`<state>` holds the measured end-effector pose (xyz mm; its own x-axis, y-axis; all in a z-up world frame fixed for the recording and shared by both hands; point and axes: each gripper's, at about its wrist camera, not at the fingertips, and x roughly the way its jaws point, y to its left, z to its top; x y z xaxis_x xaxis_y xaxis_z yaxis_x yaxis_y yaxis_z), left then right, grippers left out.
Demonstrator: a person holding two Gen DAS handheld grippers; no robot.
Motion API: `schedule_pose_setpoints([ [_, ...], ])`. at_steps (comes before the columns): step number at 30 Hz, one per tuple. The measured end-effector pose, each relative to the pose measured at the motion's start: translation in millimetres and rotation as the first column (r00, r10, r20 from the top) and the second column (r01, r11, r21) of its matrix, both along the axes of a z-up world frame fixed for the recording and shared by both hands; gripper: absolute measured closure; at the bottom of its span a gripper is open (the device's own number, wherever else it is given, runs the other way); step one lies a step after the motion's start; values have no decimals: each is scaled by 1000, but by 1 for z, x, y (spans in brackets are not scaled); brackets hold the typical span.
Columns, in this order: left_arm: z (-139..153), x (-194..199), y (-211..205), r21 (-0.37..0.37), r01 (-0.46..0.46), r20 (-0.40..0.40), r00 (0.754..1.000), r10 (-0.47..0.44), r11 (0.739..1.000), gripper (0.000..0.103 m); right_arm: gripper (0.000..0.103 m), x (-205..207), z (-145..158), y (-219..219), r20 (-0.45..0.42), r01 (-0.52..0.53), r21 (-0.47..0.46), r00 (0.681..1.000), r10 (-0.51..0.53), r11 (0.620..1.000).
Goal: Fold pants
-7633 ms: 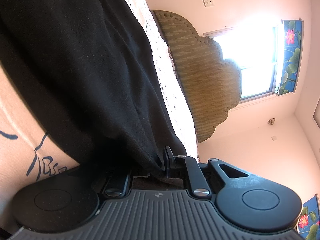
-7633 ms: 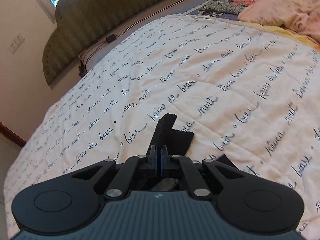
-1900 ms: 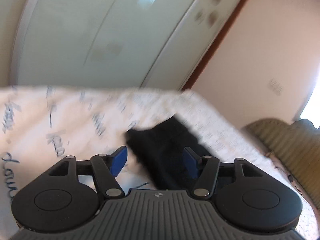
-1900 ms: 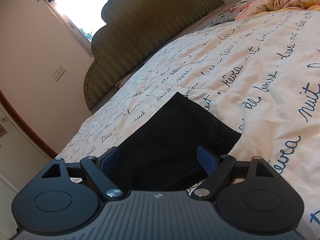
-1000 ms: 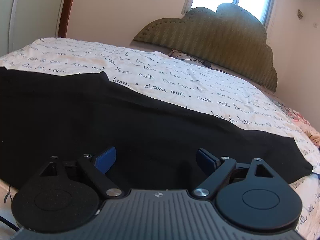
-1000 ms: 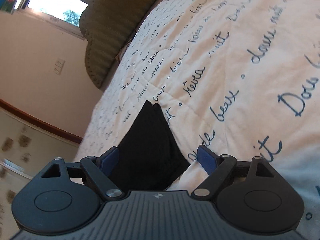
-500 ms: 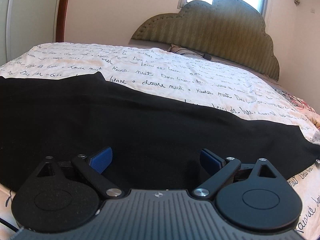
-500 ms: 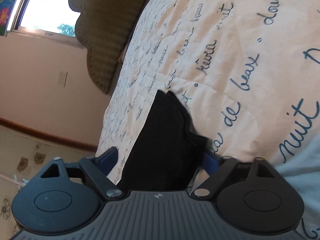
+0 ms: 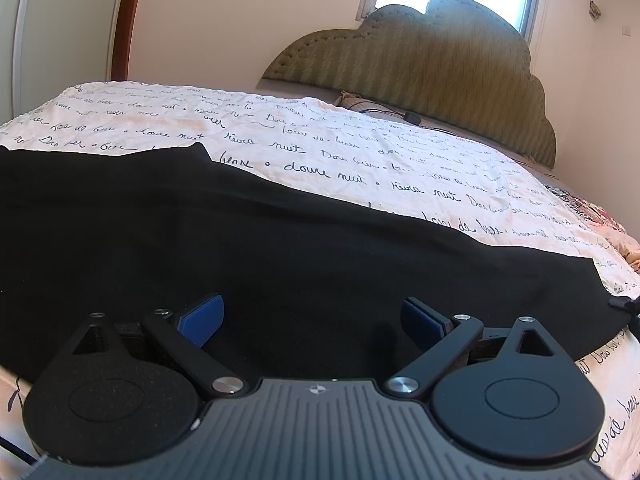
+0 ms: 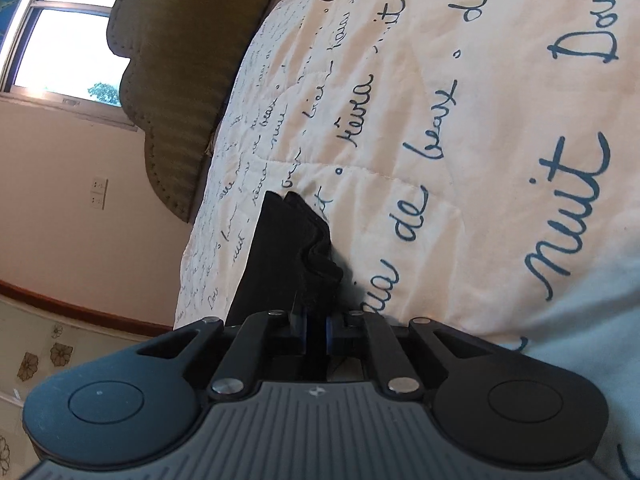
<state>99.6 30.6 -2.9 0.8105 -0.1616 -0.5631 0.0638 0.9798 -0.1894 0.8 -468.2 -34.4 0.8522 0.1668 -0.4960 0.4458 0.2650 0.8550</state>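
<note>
On the bed: R tool just clamped the pants' end, L tool not yet gripping.

L wrist view: my left tool (image 9: 312, 320) sits wide apart, blue pads (image 9: 202, 319) clear of the cloth, hovering low over the black pants (image 9: 280, 248), which lie spread flat across the bedspread (image 9: 400, 168) w/ script print, headboard (image 9: 432, 60) behind; nothing held, same as a sec ago. R wrist view: my right tool (image 10: 316, 330) has just been closing and is now pinched on a bunched edge of the pants (image 10: 288, 248), fabric betw. the pads; a sec ago it stood wide around that end. Reading: one end secured, so I'd say the next fold can start once L grabs its side; L grip still pending.
</note>
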Motion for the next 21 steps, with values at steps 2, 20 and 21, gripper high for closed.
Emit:
schedule_pose_setpoints([
  [2, 0, 0, 0, -3, 0, 1, 1000, 0, 1000, 6, 97, -5, 15, 3, 35, 24, -25, 999, -23, 999],
  [20, -1, 0, 7, -57, 10, 7, 1000, -10, 998, 5, 94, -13, -16, -9, 46, 25, 82, 999, -28, 996],
  [21, -1, 0, 7, -56, 10, 7, 1000, -9, 998, 5, 91, -11, -14, -8, 45, 35, 85, 998, -39, 996],
])
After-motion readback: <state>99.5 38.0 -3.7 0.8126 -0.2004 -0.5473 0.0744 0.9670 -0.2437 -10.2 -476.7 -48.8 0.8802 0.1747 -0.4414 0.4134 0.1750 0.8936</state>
